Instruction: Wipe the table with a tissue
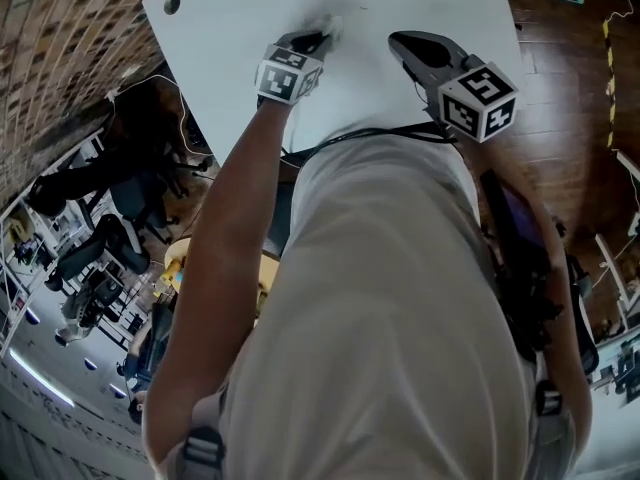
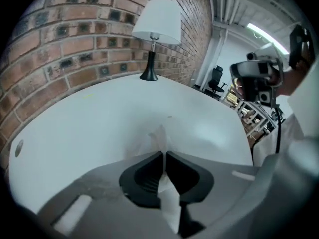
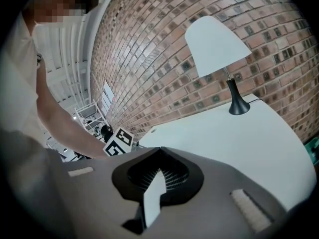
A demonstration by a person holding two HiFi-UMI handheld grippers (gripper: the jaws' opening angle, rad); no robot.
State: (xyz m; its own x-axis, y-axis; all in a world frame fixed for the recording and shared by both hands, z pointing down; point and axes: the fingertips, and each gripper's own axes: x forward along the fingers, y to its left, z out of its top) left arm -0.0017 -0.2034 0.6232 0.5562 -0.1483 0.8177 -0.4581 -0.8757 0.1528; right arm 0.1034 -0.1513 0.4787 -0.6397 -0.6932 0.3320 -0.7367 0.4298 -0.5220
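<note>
left gripper view, left gripper (image 2: 163, 156) pinching tissue (image 2: 158, 136)

Brick wall (image 2: 75, 44) behind; white-shade lamp (image 2: 157, 24); wood floor (image 1: 570, 88); office chair (image 2: 215, 78) in bkgd.

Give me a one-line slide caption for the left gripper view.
Left gripper shut on a tissue on the white table, with a lamp by the brick wall.

Table (image 2: 99, 123) lies open; 1 lamp (image 2: 157, 24) by the wall (image 2: 75, 39).
</note>
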